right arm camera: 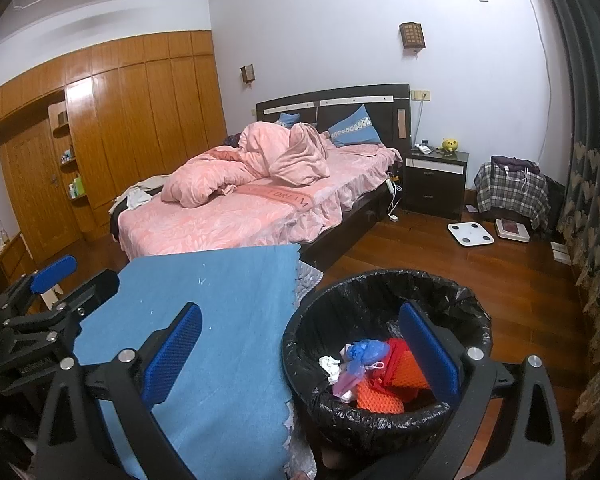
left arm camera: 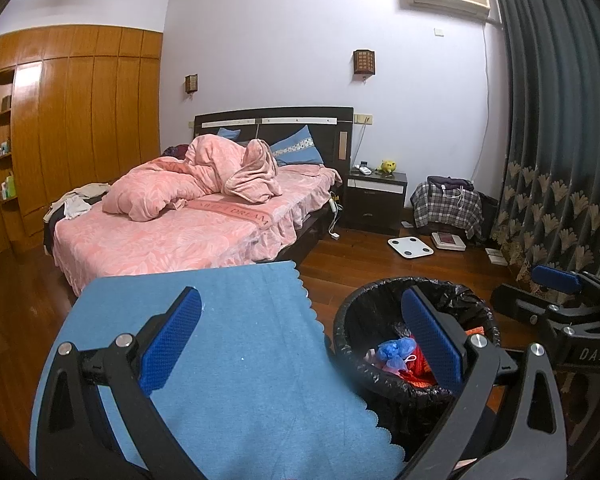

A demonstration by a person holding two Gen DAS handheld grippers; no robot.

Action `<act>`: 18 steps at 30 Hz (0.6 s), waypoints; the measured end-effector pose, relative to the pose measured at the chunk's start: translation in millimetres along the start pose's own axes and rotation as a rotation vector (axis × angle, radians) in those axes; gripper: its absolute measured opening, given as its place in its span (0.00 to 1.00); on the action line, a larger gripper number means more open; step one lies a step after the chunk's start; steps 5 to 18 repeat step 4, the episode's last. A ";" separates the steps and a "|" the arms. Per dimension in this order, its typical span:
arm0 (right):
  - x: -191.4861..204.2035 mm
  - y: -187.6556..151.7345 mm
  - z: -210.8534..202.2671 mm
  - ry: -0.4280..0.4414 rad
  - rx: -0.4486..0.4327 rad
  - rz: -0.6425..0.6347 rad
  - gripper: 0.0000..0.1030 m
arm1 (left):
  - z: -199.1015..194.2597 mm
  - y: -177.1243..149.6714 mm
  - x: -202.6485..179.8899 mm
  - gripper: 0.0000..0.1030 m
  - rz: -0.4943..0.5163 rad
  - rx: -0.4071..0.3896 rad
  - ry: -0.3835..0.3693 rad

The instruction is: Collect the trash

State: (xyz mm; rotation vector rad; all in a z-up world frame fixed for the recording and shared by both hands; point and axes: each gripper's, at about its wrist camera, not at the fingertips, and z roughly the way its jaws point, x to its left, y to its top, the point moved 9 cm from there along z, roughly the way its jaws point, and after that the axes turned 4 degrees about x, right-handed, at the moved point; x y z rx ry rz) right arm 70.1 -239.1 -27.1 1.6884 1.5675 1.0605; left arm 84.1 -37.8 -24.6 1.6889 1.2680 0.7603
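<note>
I find both the left gripper [left arm camera: 300,340] and right gripper [right arm camera: 300,348] spread empty, trash [right arm camera: 374,372] already binned [right arm camera: 380,280] beneath, blue cloth [right arm camera: 228,320] ahead bare.

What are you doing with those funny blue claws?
A person is collecting trash with two grippers. Both the left gripper and the right gripper are open and empty. Beside the blue cloth, the bin already holds a blue bag and red and orange trash.

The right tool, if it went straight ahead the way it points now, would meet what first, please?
Probably the black-lined bin's rim or the blue cloth's edge; the open right tool straddles both, and depth is unclear.
</note>
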 end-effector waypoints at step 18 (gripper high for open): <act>-0.5 -0.1 0.2 0.000 0.004 0.000 0.94 | -1.4 -2.0 2.3 0.95 -0.001 0.002 0.000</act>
